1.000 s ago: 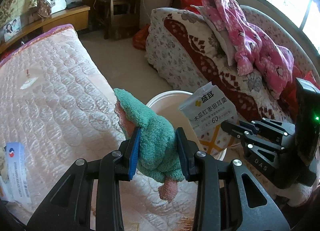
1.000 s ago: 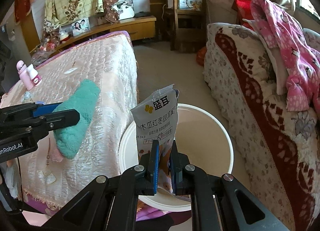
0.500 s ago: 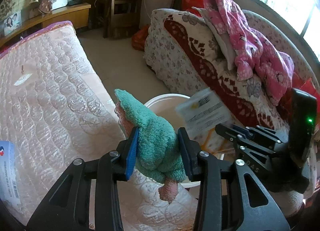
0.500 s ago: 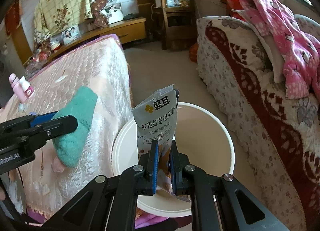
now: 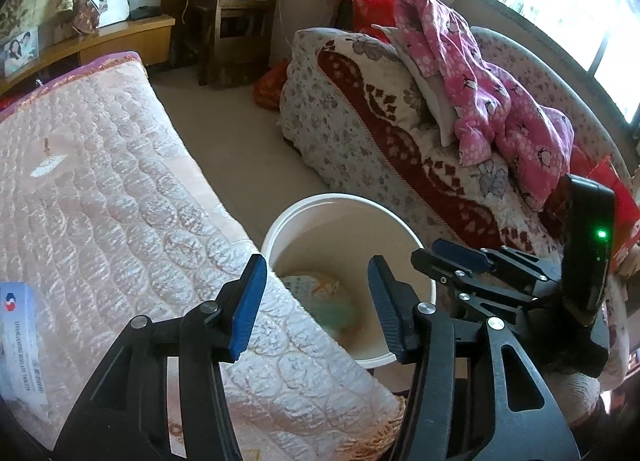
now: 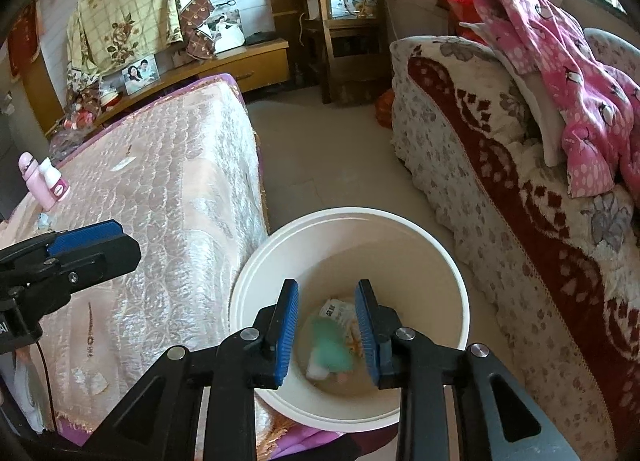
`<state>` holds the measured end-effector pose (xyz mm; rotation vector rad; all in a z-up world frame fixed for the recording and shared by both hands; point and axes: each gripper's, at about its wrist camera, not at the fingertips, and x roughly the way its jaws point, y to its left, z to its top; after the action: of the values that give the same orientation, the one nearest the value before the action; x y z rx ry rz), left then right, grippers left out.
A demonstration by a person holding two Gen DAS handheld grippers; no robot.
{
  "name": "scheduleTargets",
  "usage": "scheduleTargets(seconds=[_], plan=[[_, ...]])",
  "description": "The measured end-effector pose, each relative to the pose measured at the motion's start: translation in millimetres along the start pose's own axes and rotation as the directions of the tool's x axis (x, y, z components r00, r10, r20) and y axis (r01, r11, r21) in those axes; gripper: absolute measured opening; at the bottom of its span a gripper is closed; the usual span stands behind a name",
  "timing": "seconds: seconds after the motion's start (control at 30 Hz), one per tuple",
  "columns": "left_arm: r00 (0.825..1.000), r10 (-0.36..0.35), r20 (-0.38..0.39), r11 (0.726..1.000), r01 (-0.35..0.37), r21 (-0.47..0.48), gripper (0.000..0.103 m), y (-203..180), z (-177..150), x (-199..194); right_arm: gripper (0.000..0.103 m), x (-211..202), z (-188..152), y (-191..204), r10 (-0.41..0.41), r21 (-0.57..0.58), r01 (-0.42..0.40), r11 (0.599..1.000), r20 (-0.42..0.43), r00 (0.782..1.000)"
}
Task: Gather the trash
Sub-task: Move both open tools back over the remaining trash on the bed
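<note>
Since both lie in the round white plastic bucket between the beds, the fuzzy teal cloth and printed snack pouch need no holding: left gripper and right gripper hang wide open, empty, above it.

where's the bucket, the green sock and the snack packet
bucket (image 6: 460, 281), right wrist view, on its right rim
green sock (image 6: 330, 349), right wrist view, on its fuzzy middle
snack packet (image 6: 338, 311), right wrist view, on its white printed top

Right claw agape, empty, above white bucket with teal cloth and food packet inside
</note>
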<state>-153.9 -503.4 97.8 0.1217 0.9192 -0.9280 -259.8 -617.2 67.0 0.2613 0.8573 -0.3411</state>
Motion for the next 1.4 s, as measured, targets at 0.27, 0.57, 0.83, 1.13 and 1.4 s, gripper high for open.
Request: scheduleTargets(seconds=[0.27, 0.57, 0.83, 1.13, 1.4], plan=[[0.999, 0.040, 0.025, 0.999, -0.040, -0.012, 0.051, 11.0, -5.1, -19.8, 0.041, -17.7, 6.4, 19.5, 0.008, -0.029, -0.006, 1.000, 0.047, 0.999], [0.996, 0.072, 0.055, 0.997, -0.071, -0.028, 0.051, 23.0, -12.6, -45.7, 0.042, -28.7, 9.9, 43.6, 0.016, -0.065, -0.012, 0.998, 0.065, 0.998], [0.986, 0.139, 0.096, 0.990, -0.137, -0.027, 0.051, 36.8, -22.7, -77.9, 0.043, -36.0, 10.4, 72.5, 0.050, -0.104, -0.042, 0.994, 0.077, 0.996], [0.962, 0.247, 0.116, 0.966, -0.235, -0.103, 0.051, 78.5, -45.1, -117.4, 0.047, -35.8, 6.9, 123.5, 0.125, -0.156, -0.113, 0.981, 0.069, 0.990], [0.940, 0.322, 0.110, 0.933, -0.295, -0.205, 0.051, 131.2, -74.9, -168.0, 0.054, -30.2, 6.2, 179.9, 0.224, -0.215, -0.212, 0.953, 0.032, 0.974]])
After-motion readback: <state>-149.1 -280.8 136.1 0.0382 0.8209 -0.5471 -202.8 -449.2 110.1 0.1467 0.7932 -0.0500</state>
